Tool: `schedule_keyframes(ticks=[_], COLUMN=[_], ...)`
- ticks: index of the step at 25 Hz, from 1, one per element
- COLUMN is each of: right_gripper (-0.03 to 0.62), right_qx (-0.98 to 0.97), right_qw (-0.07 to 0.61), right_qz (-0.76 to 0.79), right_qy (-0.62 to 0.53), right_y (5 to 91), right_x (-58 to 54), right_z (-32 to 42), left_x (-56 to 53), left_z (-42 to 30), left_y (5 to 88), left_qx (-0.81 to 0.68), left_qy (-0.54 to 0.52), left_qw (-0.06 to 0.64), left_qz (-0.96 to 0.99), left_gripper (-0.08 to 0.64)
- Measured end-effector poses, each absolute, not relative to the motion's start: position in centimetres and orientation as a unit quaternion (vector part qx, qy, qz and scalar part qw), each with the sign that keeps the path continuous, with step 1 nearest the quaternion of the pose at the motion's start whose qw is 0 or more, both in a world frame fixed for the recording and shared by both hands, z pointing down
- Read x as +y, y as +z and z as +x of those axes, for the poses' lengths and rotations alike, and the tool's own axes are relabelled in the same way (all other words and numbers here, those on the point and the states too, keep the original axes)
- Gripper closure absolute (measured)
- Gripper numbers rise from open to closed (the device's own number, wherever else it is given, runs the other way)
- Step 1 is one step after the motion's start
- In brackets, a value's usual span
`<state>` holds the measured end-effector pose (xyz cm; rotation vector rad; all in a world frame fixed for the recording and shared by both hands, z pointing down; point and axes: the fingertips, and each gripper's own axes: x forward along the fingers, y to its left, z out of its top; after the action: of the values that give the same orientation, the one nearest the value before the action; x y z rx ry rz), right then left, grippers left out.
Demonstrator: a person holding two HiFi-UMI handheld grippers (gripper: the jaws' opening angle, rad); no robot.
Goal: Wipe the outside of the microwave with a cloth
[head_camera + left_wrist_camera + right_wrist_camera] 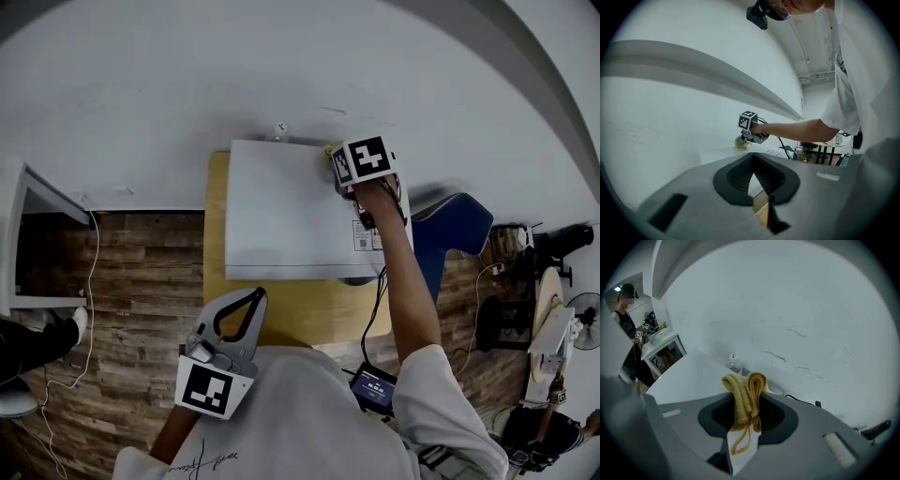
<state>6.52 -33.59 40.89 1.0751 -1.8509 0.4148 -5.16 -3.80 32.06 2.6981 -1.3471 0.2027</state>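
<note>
Head view looks down on microwave (291,211); gripper views skim its top.

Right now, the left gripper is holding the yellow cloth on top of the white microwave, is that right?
Not quite: the right gripper holds the yellow cloth on top of the white microwave; the right gripper view shows it clamped between the jaws.
</note>
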Motion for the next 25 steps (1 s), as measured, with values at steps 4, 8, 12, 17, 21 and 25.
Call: schedule_keyframes(ticks=[4, 8, 12, 17, 21, 25], right_gripper=[0.472, 0.472, 0.472, 0.472, 0.472, 0.472], right_qx=[-0.762, -0.771, -0.778, -0.785, -0.790, -0.794], right_qw=[0.458, 0.458, 0.460, 0.457, 0.457, 0.457], right_qz=[0.427, 0.411, 0.399, 0.386, 0.377, 0.371], right_qy=[0.164, 0.163, 0.157, 0.158, 0.156, 0.153], right_y=[40.7, 40.8, 40.8, 40.8, 40.9, 41.0], right_x=[-33.6, -33.0, -32.7, -32.0, -31.8, -31.6], right_z=[4.5, 2.2, 0.2, -2.0, -3.5, -4.8], left_x=[-3.9, -3.6, -3.6, -3.3, -3.4, -3.5], left_z=[-5.6, -5.8, -6.2, -6.9, -7.5, -7.9], left_y=[32.0, 32.2, 32.3, 32.7, 32.8, 33.0], left_qx=[-0.448, -0.447, -0.450, -0.459, -0.468, -0.470], left_qy=[0.069, 0.073, 0.076, 0.076, 0.073, 0.075], left_qw=[0.054, 0.059, 0.056, 0.058, 0.062, 0.064], left_qz=[0.890, 0.890, 0.888, 0.883, 0.878, 0.877], left_gripper=[0.569, 0.569, 0.569, 0.569, 0.569, 0.569])
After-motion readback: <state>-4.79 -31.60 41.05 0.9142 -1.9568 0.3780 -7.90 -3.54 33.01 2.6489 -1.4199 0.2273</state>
